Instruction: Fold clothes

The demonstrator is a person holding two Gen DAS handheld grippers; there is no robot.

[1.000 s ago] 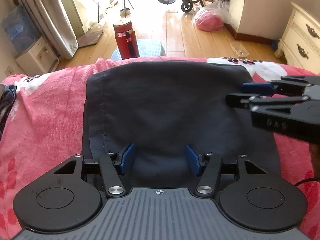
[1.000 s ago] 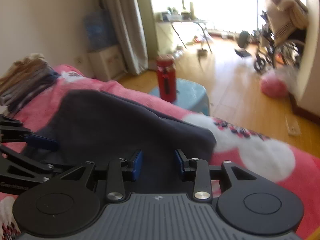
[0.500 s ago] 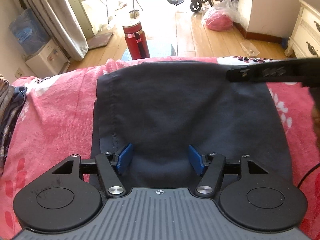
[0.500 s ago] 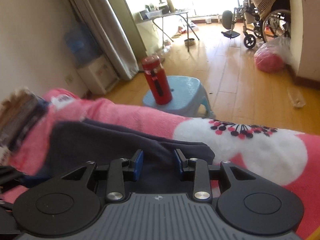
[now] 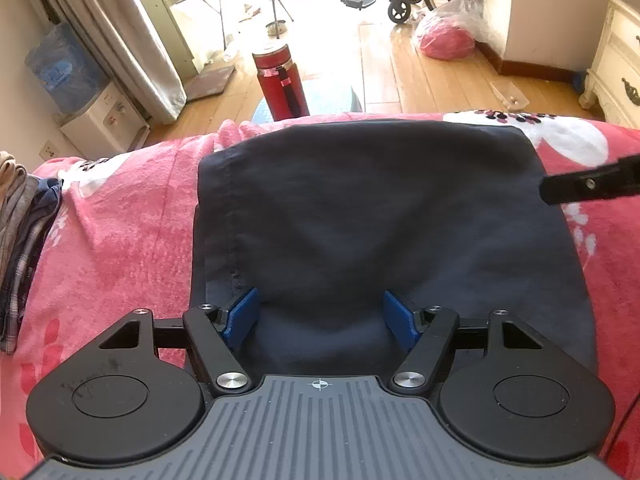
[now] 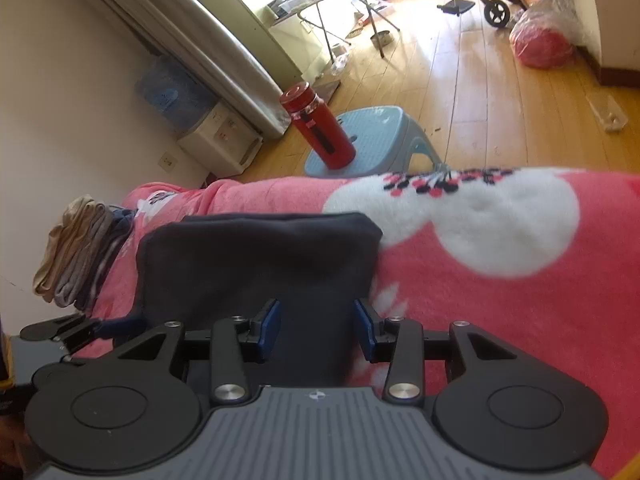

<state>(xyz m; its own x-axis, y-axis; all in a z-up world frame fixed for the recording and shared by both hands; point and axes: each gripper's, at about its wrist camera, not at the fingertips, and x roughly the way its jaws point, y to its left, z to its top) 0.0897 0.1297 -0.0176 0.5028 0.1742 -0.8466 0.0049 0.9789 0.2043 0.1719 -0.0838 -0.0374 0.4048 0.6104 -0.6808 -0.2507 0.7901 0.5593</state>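
Bed covered by a pink fleece blanket (image 5: pixel 120 240) with white flower patches; it fills the lower half of both my wrist views. Wooden plank floor (image 6: pixel 500 92) beyond it.

Dark navy folded garment (image 5: pixel 380 216) lies flat on the blanket, roughly rectangular, a stitched seam running down its left side in my left view. In my right view the same garment (image 6: pixel 256 264) sits left of centre, its right edge beside a white patch of the blanket.

Stack of folded clothes in beige, grey and plaid (image 6: pixel 76 252) rests on the blanket, left of the garment and apart from it.

Light blue plastic stool (image 6: pixel 376 140) stands on the floor past the bed's far edge, with a red cylindrical bottle (image 6: pixel 320 128) upright on it.

My left gripper (image 5: pixel 320 316): jaws have just been opening and stand wide, blue pads on either side of the garment's near edge, cloth between them but not pinched.

My right gripper (image 6: pixel 316 330): jaws have just been opening too, moderately apart, over the garment's near right corner; cloth lies between the pads, nothing clamped. One of its black fingers shows at the right edge of my left view.
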